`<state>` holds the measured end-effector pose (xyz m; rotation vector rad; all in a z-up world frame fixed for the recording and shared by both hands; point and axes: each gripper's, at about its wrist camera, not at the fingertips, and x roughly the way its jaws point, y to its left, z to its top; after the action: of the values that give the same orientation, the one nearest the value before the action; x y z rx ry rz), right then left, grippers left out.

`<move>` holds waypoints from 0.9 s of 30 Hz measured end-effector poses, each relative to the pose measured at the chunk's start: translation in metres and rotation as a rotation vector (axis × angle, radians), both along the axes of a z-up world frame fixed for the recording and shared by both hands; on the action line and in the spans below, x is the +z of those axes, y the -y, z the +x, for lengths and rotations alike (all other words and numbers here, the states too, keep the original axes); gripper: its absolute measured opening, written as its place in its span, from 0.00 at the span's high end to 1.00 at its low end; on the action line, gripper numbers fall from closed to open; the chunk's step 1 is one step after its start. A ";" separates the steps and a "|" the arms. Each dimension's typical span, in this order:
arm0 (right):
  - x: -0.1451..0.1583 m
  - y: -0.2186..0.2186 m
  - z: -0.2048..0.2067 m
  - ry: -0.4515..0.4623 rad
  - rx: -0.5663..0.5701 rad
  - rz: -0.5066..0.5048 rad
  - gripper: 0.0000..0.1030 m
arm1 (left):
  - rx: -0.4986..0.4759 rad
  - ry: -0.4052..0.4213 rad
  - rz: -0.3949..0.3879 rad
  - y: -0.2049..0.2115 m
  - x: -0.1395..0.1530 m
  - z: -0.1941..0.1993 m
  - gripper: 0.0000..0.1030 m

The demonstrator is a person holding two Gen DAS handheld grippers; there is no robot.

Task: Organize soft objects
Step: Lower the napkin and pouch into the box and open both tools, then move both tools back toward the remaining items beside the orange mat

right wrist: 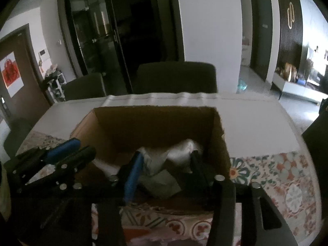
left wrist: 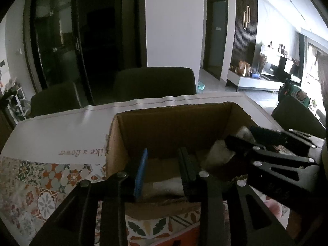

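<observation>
An open cardboard box stands on the table in front of both grippers. Inside it lies a pale, crumpled soft item, and something whitish lies on the box floor. My left gripper reaches over the near wall, open, with only the box interior showing in its gap. My right gripper is also inside the box and open; the pale item sits between and below its fingers, not pinched. Each gripper shows in the other's view: the right, the left.
A floral patterned tablecloth covers the near part of the table, with a white printed sheet beyond it. Dark chairs stand at the far edge, and another chair to the right.
</observation>
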<state>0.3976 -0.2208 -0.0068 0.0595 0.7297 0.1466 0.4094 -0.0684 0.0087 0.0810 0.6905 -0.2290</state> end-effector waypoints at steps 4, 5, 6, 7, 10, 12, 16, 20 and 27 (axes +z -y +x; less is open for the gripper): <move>0.011 -0.004 -0.007 0.030 -0.005 -0.037 0.51 | 0.016 0.006 0.007 -0.006 0.007 -0.008 0.65; 0.014 -0.003 -0.009 0.034 -0.009 -0.036 0.51 | 0.024 0.011 0.011 -0.007 0.009 -0.010 0.65; 0.017 -0.002 -0.011 0.037 -0.015 -0.030 0.51 | 0.029 0.018 0.014 -0.008 0.012 -0.014 0.64; 0.019 -0.002 -0.015 0.036 -0.017 -0.023 0.51 | 0.030 0.029 0.017 -0.009 0.016 -0.020 0.62; 0.028 0.000 -0.026 0.043 -0.023 -0.017 0.51 | 0.039 0.060 0.033 -0.014 0.026 -0.035 0.55; 0.033 -0.001 -0.034 0.052 -0.024 -0.011 0.51 | 0.041 0.082 0.038 -0.016 0.033 -0.048 0.55; 0.043 -0.003 -0.057 0.063 -0.024 0.010 0.51 | 0.053 0.098 0.032 -0.023 0.044 -0.070 0.50; 0.047 -0.005 -0.076 0.065 -0.017 0.021 0.51 | 0.061 0.112 0.033 -0.030 0.051 -0.091 0.48; 0.050 -0.012 -0.109 0.076 -0.007 0.035 0.51 | 0.078 0.103 0.018 -0.041 0.050 -0.126 0.40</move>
<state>0.2889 -0.2090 0.0430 0.0891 0.6509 0.1537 0.2839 -0.0273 0.0585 0.0820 0.5917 -0.1431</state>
